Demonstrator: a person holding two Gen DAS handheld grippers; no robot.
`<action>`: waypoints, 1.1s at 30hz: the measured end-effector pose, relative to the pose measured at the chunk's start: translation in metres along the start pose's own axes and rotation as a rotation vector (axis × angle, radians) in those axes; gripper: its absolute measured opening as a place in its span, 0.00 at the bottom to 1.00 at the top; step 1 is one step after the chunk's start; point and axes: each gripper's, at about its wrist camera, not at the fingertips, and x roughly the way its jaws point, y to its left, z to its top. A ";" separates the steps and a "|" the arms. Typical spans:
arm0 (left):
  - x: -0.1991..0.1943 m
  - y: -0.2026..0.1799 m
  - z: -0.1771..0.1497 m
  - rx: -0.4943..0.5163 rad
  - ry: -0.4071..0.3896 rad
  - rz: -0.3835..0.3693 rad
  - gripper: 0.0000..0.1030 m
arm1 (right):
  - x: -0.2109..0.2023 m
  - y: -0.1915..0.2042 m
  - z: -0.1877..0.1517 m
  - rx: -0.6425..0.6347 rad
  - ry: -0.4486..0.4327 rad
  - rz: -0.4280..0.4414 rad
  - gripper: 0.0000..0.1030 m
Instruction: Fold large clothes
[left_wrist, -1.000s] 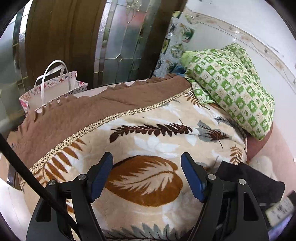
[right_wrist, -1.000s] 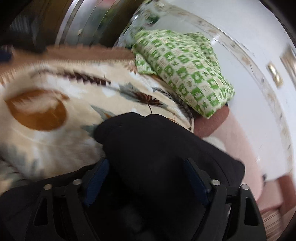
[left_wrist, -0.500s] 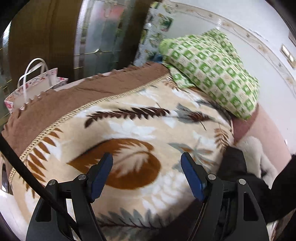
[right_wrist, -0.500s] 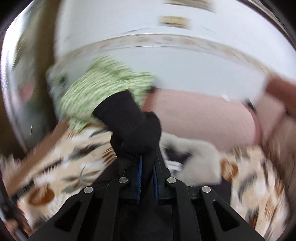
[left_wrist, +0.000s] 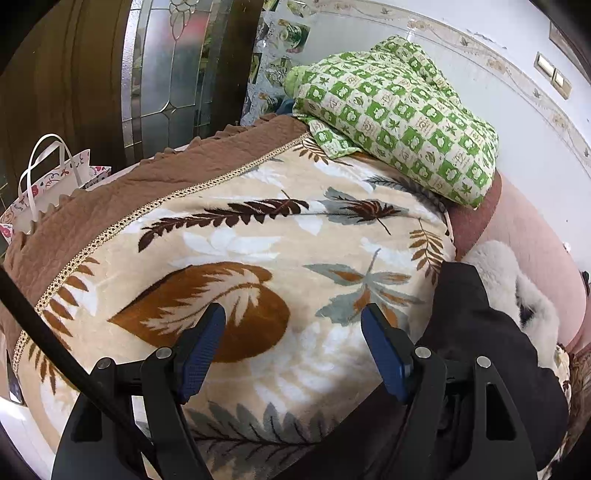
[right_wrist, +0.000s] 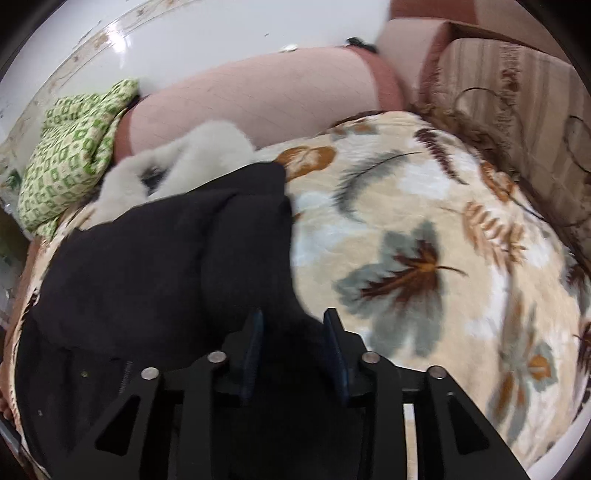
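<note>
A large black garment (right_wrist: 155, 266) lies bunched on a leaf-patterned cream blanket (right_wrist: 424, 236). My right gripper (right_wrist: 293, 332) sits over the garment's near edge, its blue pads partly apart with black cloth between them. In the left wrist view the same garment (left_wrist: 476, 339) shows at the lower right. My left gripper (left_wrist: 293, 332) is open and empty above the blanket (left_wrist: 236, 243), to the left of the garment.
A green checked pillow (left_wrist: 399, 110) lies at the bed's far end. A white fluffy item (right_wrist: 177, 162) lies by the pink headboard cushion (right_wrist: 258, 96). A paper gift bag (left_wrist: 48, 177) stands left of the bed by a wooden glass-panelled door (left_wrist: 166, 74).
My right gripper, shut on the raised black garment half a second ago, has swung down to the blanket and its jaws have parted. My left gripper stays open and has drifted slightly.
</note>
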 end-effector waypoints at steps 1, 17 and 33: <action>0.000 -0.001 -0.001 0.003 0.002 -0.001 0.73 | -0.005 0.003 0.005 -0.011 -0.022 -0.006 0.38; -0.003 -0.005 0.001 0.029 -0.005 -0.009 0.73 | 0.138 0.109 0.056 -0.071 0.092 -0.087 0.39; -0.008 -0.005 0.002 0.051 -0.021 -0.011 0.75 | 0.033 0.211 0.043 -0.332 -0.088 0.164 0.49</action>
